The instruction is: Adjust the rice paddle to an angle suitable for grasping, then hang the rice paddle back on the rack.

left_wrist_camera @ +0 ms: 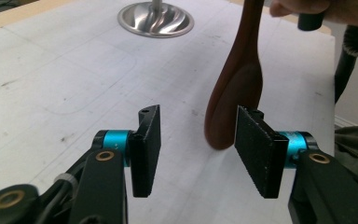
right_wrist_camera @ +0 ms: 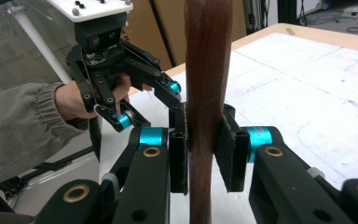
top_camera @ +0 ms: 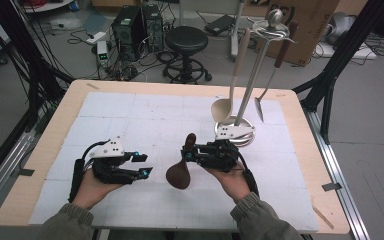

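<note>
Fingers (right_wrist_camera: 179, 140) clamp unlabelled wooden spoon (right_wrist_camera: 207, 70).

The wooden spoon (right_wrist_camera: 205, 70) runs off the right gripper view's top and bottom edges, its bowl unseen there.

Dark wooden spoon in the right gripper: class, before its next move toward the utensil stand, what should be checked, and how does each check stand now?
1. Right gripper shut on the dark wooden spoon handle: ok, pads on both sides.
2. Spoon bowl off the table: cannot tell; it hangs low, near the mat.
3. Left gripper free: ok, jaws open, nothing between them.
4. Left gripper apart from the spoon: ok, a gap shows in the high view.
5. Free hook on the utensil stand: cannot tell; a pale ladle and a spatula already hang there.
</note>
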Tool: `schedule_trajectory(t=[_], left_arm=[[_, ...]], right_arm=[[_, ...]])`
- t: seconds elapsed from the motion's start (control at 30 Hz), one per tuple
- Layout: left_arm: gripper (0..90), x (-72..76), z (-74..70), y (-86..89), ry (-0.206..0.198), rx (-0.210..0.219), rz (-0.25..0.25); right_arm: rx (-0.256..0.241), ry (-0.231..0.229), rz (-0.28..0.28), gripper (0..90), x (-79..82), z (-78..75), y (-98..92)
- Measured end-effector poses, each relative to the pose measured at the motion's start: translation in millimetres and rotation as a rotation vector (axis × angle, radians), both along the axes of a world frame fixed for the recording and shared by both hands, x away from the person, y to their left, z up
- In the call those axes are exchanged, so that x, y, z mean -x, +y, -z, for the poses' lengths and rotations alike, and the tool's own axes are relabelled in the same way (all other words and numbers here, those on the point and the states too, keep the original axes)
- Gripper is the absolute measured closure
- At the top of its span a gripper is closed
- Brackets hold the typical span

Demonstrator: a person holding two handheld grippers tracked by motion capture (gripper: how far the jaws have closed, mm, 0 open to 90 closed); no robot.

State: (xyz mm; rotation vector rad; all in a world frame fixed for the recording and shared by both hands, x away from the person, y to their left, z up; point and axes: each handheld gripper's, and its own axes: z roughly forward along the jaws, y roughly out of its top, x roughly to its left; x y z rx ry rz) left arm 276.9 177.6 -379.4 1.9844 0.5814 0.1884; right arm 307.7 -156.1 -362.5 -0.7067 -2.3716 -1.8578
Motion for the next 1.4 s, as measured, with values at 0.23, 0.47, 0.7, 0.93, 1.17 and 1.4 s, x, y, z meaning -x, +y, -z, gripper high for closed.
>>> schedule_trajectory(t=[0.23,0.47,0.7,0.93,1.17,1.4], left_arm=[[45.0,2.2,0.3,8.4,0.006,-0.010,-0.031],[42.2,3.0,1.8,6.6,0.006,-0.024,-0.035],[39.6,1.7,3.5,6.2,0.006,-0.031,-0.037],[37.2,2.8,4.5,5.0,0.005,-0.052,-0.047],[36.1,3.0,4.9,5.6,0.006,-0.057,-0.063],[34.3,2.3,5.2,5.9,0.005,-0.058,-0.065]], right_arm=[[0.012,-0.009,0.016,76.3,-0.6,-3.9,-15.0],[0.012,-0.019,0.029,76.3,-0.1,-8.5,-28.4],[0.016,-0.020,0.042,76.3,-2.2,-13.6,-38.1],[0.015,-0.037,0.061,76.3,-5.3,-23.5,-49.8],[0.014,-0.045,0.081,76.2,-10.8,-35.4,-61.2],[-0.003,-0.040,0.101,76.2,-15.8,-40.4,-69.7]])
